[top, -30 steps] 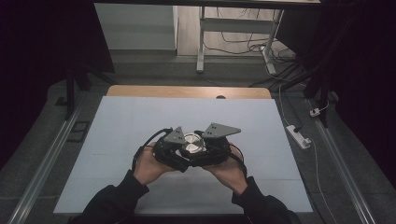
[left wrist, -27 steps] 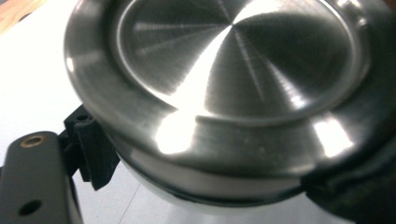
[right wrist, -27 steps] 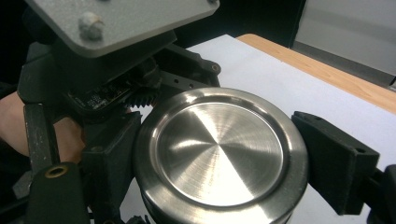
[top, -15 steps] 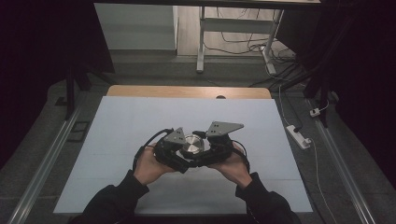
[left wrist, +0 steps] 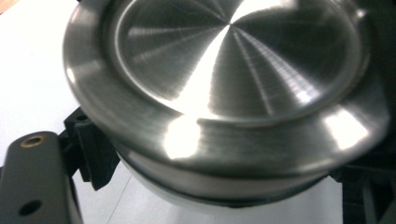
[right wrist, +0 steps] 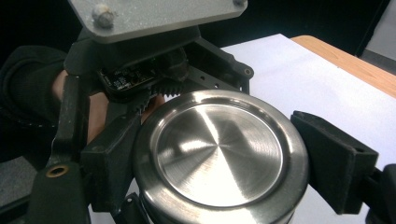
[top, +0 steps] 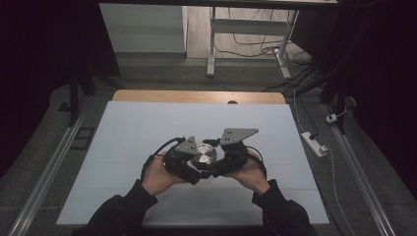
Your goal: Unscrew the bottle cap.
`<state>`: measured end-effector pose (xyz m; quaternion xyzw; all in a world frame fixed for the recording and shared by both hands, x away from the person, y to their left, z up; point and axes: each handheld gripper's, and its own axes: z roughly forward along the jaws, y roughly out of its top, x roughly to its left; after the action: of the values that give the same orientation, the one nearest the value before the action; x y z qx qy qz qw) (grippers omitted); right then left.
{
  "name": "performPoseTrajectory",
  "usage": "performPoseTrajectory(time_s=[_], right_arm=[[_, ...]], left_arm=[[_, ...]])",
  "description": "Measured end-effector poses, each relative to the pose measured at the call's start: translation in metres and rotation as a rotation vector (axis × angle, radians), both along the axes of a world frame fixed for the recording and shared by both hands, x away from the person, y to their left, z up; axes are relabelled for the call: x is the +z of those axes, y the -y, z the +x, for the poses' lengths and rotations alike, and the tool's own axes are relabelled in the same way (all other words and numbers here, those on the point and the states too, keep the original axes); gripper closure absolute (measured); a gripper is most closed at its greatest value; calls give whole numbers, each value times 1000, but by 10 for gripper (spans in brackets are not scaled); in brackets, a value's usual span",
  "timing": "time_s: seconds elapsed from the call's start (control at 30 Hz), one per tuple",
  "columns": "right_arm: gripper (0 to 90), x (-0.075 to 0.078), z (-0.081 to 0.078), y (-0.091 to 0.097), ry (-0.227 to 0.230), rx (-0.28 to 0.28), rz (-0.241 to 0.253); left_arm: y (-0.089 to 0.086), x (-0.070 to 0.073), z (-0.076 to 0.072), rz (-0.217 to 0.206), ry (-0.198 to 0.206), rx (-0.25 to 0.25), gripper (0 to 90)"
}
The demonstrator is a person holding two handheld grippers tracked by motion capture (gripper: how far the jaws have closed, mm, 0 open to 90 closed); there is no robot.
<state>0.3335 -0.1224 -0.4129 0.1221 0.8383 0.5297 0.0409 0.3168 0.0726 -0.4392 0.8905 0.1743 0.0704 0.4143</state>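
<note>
Scene: you are holding a round stainless-steel container (top: 203, 154) between both grippers, lifted just above the near middle of the white surface (top: 123, 137).

Left gripper (top: 191, 162): its jaws are standing as far closed as they go here, clamped on the container's lower body; in the left gripper view the brushed lid (left wrist: 233, 60) is looming close, with a white seam visible beneath its rim.

Right gripper (top: 216, 162): its jaws are squeezing the lid's rim from either side, the black pads (right wrist: 338, 158) pressing against the metal in the right gripper view, nearly as tight as they get.

What has just changed: very little in position. Compared with the high view a second ago, your hands are sitting in almost the same spot, the container is staying between the grippers, and the grey three-cornered plate (top: 238, 134) on the right gripper is appearing slightly differently angled. The right jaws are reading a shade tighter on the rim.

What that means: you are looking set for a twist-off or pull-off of the lid, one gripper anchoring the body while the other works the top. Judging by the seam, the lid is still seated, so the opening is not yet done.

Watch for: polished metal slipping in the pads, so you are likely needing a firm, even grip before any turn.

Background: a wooden table edge (top: 196, 96) and trailing floor cables (top: 255, 46) are lying well apart from the work.
</note>
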Motion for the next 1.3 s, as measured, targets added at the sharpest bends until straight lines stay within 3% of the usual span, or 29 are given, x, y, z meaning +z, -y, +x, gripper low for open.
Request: performPoseTrajectory(time_s=[0.13, 0.2, 0.4, 0.43, 0.47, 0.5, 0.53, 0.6, 0.63, 0.67, 0.7, 0.73, 0.83, 0.93, 0.97, 1.0, 1.03, 1.1, 1.23, 1.3], right_arm=[[185, 3, 0, 2, -12, 25, 2], [181, 5, -1, 3, -20, 10, 7], [147, 14, -8, 1, -11, -86, 4], [146, 17, -11, -1, -7, -128, -2], [146, 17, -11, -1, -7, -128, -2], [145, 17, -14, -4, -4, -176, -15], [145, 17, -14, -4, -4, -176, -15], [154, 16, -19, -9, 25, -227, -16], [170, 14, -25, -15, 66, -264, -45], [170, 14, -25, -15, 66, -264, -45], [184, 12, -31, -20, 137, -286, -76], [187, 12, -32, -21, 144, -288, -77], [192, 14, -32, -19, 137, -273, -67], [194, 14, -23, -10, 82, -159, -25], [194, 14, -23, -10, 82, -159, -25], [194, 14, -20, -7, 64, -122, -15], [194, 14, -13, -1, 27, -45, 11], [194, 12, -7, 5, 10, 23, 35], [189, 10, -3, 9, 7, 81, 42], [132, 14, -4, 9, 31, 41, 19]], left_arm=[[0, 2, -2, -7, 6, -11, 157], [0, 4, -3, -20, 8, -3, 157], [-3, 5, -2, -29, 20, 35, 157], [-3, 4, -2, -26, 22, 48, 157], [-3, 4, -2, -24, 24, 57, 157], [-2, 4, -2, -19, 28, 65, 157], [-2, 4, -3, -13, 31, 68, 157], [0, 4, -3, -3, 35, 72, 157], [1, 4, -4, -2, 31, 72, 157], [1, 4, -4, -2, 31, 72, 157], [1, 4, -4, -3, 28, 68, 157], [1, 4, -4, -3, 28, 68, 157], [-1, 5, -3, -5, 25, 31, 157], [-3, 6, -3, -20, 9, -13, 157], [-3, 6, -3, -20, 6, -30, 157], [-3, 6, -3, -24, 4, -43, 157], [-3, 6, -3, -25, 2, -59, 157], [-2, 6, -3, -37, -10, -82, 157], [1, 5, -3, -34, -12, -91, 157], [-3, 7, -2, -47, -4, -52, 157]])
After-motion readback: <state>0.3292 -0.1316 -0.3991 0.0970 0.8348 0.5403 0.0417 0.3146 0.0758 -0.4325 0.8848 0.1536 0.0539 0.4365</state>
